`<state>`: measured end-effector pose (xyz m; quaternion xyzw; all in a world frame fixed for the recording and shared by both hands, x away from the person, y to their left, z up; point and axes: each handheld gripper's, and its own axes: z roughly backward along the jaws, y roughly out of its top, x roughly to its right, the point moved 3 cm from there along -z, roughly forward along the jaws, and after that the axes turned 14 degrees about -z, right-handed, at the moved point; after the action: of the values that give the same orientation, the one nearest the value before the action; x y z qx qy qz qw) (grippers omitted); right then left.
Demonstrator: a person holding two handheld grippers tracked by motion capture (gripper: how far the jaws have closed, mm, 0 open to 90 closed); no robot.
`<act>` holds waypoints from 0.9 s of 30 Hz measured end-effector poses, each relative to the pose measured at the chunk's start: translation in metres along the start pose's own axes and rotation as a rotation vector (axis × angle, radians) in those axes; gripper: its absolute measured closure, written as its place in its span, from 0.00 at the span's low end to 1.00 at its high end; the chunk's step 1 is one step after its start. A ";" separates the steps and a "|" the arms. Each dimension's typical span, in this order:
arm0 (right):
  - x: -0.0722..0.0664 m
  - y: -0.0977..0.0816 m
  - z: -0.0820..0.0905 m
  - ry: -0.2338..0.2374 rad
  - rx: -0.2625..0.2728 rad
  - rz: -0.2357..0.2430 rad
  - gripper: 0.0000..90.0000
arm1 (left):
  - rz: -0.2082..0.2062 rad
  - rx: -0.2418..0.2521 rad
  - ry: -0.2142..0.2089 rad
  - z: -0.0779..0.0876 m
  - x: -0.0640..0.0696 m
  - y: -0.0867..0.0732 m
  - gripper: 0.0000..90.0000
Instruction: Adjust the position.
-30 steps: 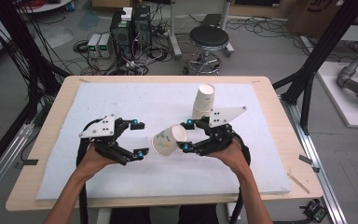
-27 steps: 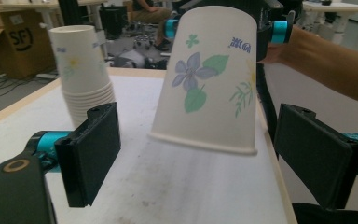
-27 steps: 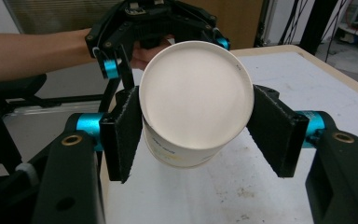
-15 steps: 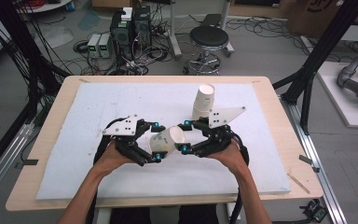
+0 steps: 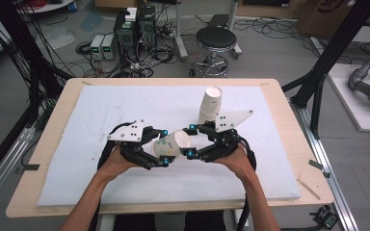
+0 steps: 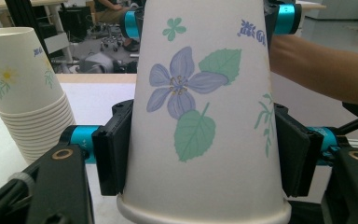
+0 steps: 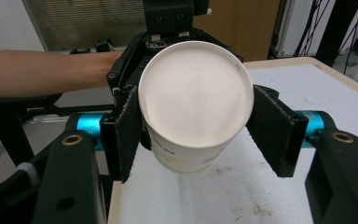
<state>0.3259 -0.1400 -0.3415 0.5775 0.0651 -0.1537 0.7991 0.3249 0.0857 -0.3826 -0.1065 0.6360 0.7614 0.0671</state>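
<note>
A flower-printed paper cup [image 5: 173, 143] lies sideways just above the white mat, held between both grippers. My left gripper [image 5: 164, 147] has just been closing its jaws. In the left gripper view its pads [image 6: 112, 154] now press the cup [image 6: 191, 93] on both sides near the wide rim. My right gripper [image 5: 190, 140] is shut on the narrow end. In the right gripper view the cup's round base [image 7: 196, 93] faces the camera between the right gripper [image 7: 198, 130] jaws, with the left gripper's body behind it.
A stack of upside-down paper cups [image 5: 211, 103] stands on the white mat [image 5: 101, 110] just behind the right gripper, and shows at the left in the left gripper view [image 6: 23, 98]. The wooden table edge [image 5: 43, 144] frames the mat.
The left hand has moved right up to the cup, and its jaws have closed on the cup's wide end. The right hand and the cup have stayed in place.
</note>
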 end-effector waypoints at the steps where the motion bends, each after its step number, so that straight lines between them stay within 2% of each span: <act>1: 0.000 0.000 0.000 -0.001 -0.002 0.000 0.42 | 0.003 -0.001 0.001 0.000 0.000 0.000 0.36; 5: 0.000 -0.001 -0.001 -0.002 -0.008 0.001 0.41 | -0.001 -0.009 0.000 0.001 0.001 0.000 0.36; 7: -0.001 -0.001 -0.002 -0.019 0.000 0.010 0.24 | 0.005 -0.017 0.005 0.002 0.001 0.000 0.36; 8: -0.002 -0.001 -0.001 -0.041 0.003 0.006 0.22 | 0.005 -0.017 0.005 0.002 0.001 0.000 0.36; 11: -0.001 -0.003 0.002 -0.041 -0.001 -0.008 0.18 | 0.009 -0.034 0.008 0.006 0.000 -0.001 0.36; 14: -0.002 -0.004 0.003 -0.074 -0.036 -0.004 0.18 | 0.013 -0.050 0.009 0.010 0.000 -0.001 0.36; 16: -0.002 -0.004 0.004 -0.113 -0.072 0.010 0.18 | 0.024 -0.092 0.002 0.013 0.000 -0.001 0.36; 20: -0.004 -0.007 0.004 -0.146 -0.139 0.029 0.18 | 0.033 -0.202 -0.040 0.021 -0.001 0.003 0.36; 24: -0.005 -0.008 0.002 -0.170 -0.224 0.049 0.18 | 0.042 -0.347 -0.107 0.027 -0.004 0.012 0.36; 27: -0.005 -0.007 0.000 -0.187 -0.299 0.066 0.18 | 0.043 -0.459 -0.141 0.027 -0.006 0.019 0.37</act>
<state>0.3186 -0.1405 -0.3460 0.4372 -0.0067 -0.1691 0.8833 0.3241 0.1092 -0.3580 -0.0516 0.4424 0.8927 0.0691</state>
